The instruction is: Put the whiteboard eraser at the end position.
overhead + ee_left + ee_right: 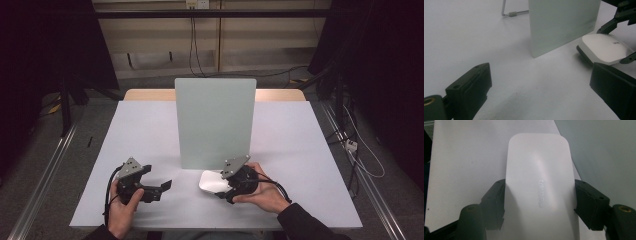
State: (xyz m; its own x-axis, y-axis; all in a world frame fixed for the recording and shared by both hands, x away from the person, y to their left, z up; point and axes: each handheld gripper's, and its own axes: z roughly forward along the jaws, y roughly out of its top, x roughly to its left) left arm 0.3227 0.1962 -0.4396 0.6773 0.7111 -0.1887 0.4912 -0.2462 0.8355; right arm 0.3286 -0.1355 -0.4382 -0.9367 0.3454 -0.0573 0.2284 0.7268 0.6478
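Note:
A white computer mouse (211,181) lies on the white table, just in front of an upright pale panel (215,122). My right gripper (231,186) has its jaws closed against both sides of the mouse (540,192). From the left gripper view the mouse (605,48) lies at the right, with the panel (561,23) behind it. My left gripper (162,187) is to the left of the mouse, apart from it, jaws wide open with nothing between them (541,92).
The panel stands on a wire stand (510,13) near the table's middle. The white table (145,135) has bare surface left and right of the panel. Cables and dark frames surround the table on the floor.

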